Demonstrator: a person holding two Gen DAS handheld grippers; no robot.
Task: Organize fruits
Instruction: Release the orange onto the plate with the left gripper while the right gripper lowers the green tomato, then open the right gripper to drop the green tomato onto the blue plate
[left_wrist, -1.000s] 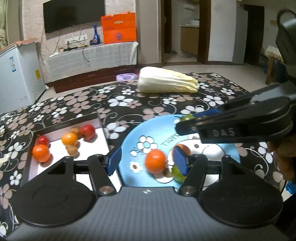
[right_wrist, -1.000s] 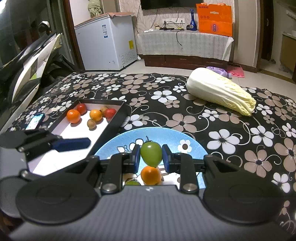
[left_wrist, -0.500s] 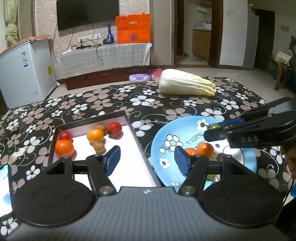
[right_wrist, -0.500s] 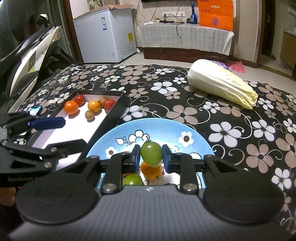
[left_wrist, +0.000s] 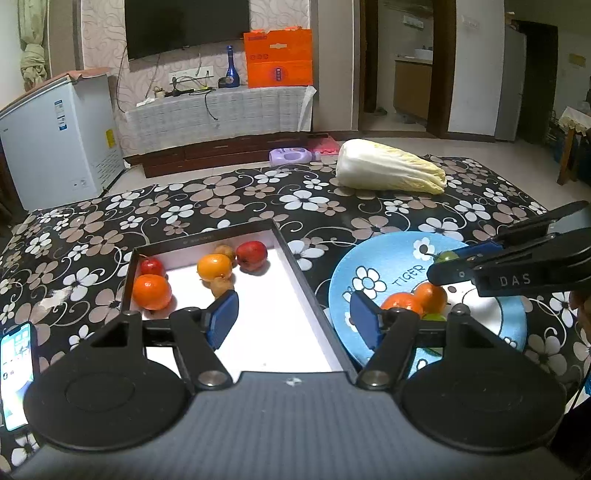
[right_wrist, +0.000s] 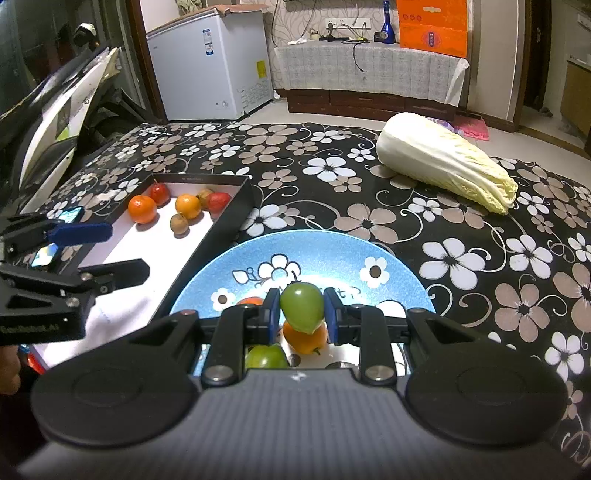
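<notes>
Meanwhile the left gripper (left_wrist: 291, 319) has swung off the blue plate (left_wrist: 369, 258) to hang over the white tray (left_wrist: 280, 332), its jaws spread, just widened, with nothing between them. The right gripper (right_wrist: 301, 314) stays put above the plate, jaws pinching the green fruit (right_wrist: 302, 311), so that fruit looks next for the tray.
</notes>
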